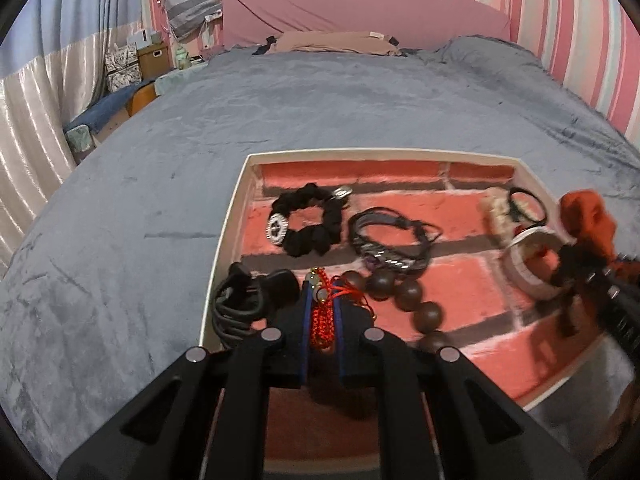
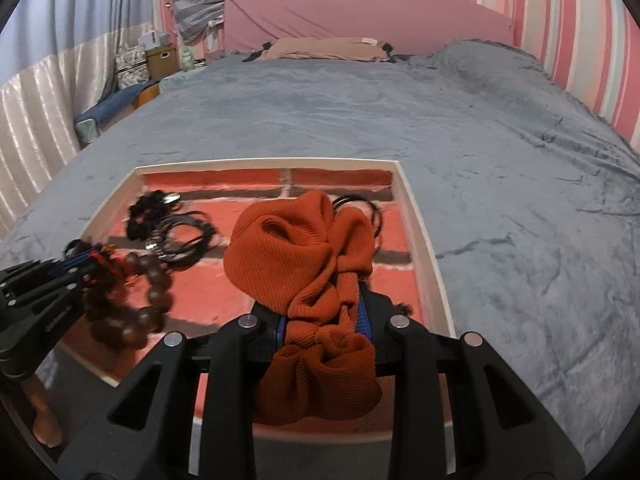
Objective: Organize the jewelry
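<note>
A shallow white-rimmed tray (image 1: 232, 216) with a red brick-pattern floor lies on the bed. My left gripper (image 1: 323, 300) is shut on the red cord of a brown bead bracelet (image 1: 404, 294), held over the tray's near left part. My right gripper (image 2: 324, 312) is shut on an orange knotted fabric hair band (image 2: 296, 256), held above the tray's right part; it also shows in the left wrist view (image 1: 588, 220). In the tray lie a black scrunchie (image 1: 308, 220), dark leather bracelets (image 1: 390, 240), a white bangle (image 1: 528, 264) and black hair ties (image 1: 526, 204).
A coiled black cable (image 1: 240, 300) lies in the tray's near left corner. The grey blanket (image 2: 500, 160) covers the bed all around the tray. A pillow (image 1: 332, 42) and pink headboard are at the far end. Boxes and curtains stand at the left.
</note>
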